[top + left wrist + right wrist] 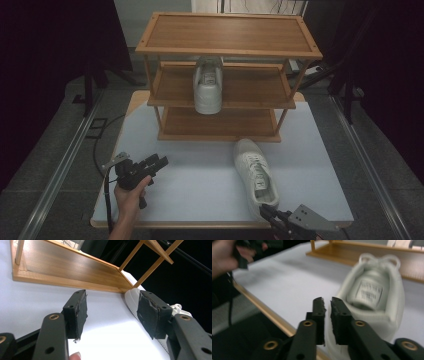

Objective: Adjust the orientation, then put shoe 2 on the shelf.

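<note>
A white sneaker lies on the pale table, toe toward the wooden rack. Its partner sneaker rests on the rack's middle shelf, heel facing me. My right gripper hovers at the table's front edge just behind the near sneaker's heel. Its jaws stand a narrow gap apart with nothing between them. My left gripper is over the table's front left, pointing right. It is open and empty, with the sneaker's toe beyond its right jaw.
The rack's bottom shelf sits on the table close ahead of the left gripper. The table's wooden front edge runs just under the right gripper. Grey floor with metal rails flanks the table, and dark curtains hang on both sides.
</note>
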A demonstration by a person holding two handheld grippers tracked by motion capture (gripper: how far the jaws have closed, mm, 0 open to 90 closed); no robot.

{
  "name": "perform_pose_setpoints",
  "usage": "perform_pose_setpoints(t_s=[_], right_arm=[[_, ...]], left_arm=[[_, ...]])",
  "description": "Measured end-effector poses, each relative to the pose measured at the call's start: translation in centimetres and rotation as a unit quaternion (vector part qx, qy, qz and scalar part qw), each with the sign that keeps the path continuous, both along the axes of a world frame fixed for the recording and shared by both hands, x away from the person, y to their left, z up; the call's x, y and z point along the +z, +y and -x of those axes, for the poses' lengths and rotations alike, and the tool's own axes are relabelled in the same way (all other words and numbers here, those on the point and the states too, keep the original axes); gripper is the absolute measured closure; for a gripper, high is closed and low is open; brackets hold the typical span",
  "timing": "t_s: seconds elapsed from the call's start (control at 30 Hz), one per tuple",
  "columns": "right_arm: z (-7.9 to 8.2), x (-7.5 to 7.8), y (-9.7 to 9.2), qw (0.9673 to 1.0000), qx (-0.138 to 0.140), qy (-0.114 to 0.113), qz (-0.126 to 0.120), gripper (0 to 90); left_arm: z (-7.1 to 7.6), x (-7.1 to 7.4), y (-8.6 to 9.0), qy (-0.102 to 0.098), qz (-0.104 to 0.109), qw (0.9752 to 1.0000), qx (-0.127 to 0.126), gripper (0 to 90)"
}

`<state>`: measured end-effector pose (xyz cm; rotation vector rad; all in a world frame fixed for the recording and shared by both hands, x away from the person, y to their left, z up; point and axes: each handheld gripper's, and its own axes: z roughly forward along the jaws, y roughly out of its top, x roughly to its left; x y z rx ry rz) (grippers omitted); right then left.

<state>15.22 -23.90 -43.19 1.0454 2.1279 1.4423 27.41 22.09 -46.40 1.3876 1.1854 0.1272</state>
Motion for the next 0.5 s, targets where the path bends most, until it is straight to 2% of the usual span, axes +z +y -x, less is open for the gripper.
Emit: perform_pose_setpoints(t_s=[0.07,0.1,0.13,0.2,0.27,0.3,0.33,0.5], right_arm=[[-0.5,0.9,0.2,0.9999,-0.002,-0.014,-0.004,72.6],[-0.5,0.9,0.2,0.9999,-0.002,-0.014,-0.004,72.6],[-1.2,1.8,0.3,0.9993,-0.015,-0.033,-0.001,66.1],[-2.2,2.6,0.3,0.9986,-0.028,-0.044,-0.004,62.1],[-3.6,3.3,0.2,0.9978,-0.038,-0.052,-0.014,57.0],[-3.6,3.3,0.2,0.9978,-0.038,-0.052,-0.014,57.0],[-5.2,4.0,0.2,0.9972,-0.047,-0.056,-0.016,53.2],[-7.9,4.2,0.1,0.9965,-0.056,-0.049,-0.037,49.8]], left_arm=[[0.0,0.0,-0.1,0.001,-0.001,1.0,-0.001,40.6],[0.0,0.0,-0.1,0.001,-0.001,1.0,-0.001,40.6],[0.0,-0.1,-0.2,0.003,-0.002,1.0,0.0,40.6],[0.1,-0.2,-0.2,0.002,-0.004,1.0,0.005,40.6],[0.1,-0.3,-0.2,0.005,0.003,1.0,0.002,40.5],[0.1,-0.3,-0.2,0.005,0.003,1.0,0.002,40.4],[0.2,-0.3,-0.3,0.004,0.003,1.0,0.0,40.3],[0.4,-0.3,-0.3,0.004,0.001,1.0,0.001,39.9]])
